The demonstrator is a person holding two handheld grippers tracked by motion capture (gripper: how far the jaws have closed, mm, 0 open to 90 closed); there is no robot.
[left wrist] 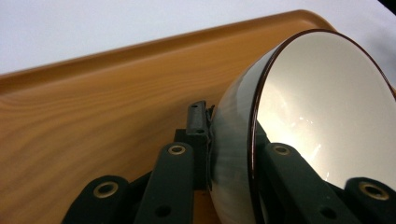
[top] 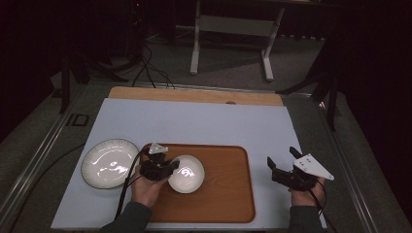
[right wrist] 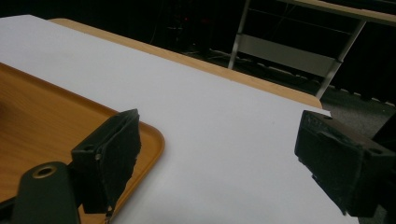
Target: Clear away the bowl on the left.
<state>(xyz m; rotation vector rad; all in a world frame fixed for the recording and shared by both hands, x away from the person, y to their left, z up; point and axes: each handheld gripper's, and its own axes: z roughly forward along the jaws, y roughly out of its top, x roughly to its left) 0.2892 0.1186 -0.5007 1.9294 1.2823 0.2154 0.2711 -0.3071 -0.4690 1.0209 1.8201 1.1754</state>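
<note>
White bowl: pinched at its rim by the left tongs, one jaw inside and one outside, over the wooden tray.
Left tongs: clamped tight on the bowl's wall.
Right tongs: jaws wide apart, holding nothing, off the tray's right edge above the desk.
Doing it well: keep the bowl level, lower gently.
Count: one bowl, one plate left of the left tongs, one tray.

Dim room, dark surround; glare on bowl; near tongs blurred.
</note>
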